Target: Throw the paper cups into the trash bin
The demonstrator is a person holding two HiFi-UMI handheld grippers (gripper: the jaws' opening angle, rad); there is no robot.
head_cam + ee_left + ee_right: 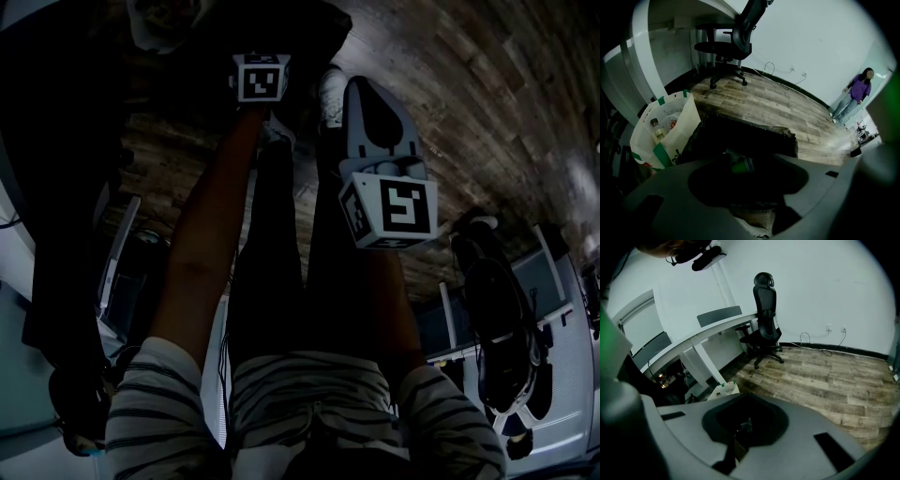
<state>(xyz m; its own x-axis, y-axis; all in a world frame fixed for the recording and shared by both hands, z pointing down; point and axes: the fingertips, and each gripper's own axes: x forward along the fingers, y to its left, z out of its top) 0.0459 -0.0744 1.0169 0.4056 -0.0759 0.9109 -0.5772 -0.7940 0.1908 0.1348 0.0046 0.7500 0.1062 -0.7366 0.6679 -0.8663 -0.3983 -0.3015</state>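
Left tool hangs over the black trash bin, jaws wide, with what looks like a brown-and-white paper cup at their mouth; whether the pads press it, cannot tell. Right tool idle, jaws drawn together on nothing. A green cup seems already in the bin: partly done, this cup still to drop.
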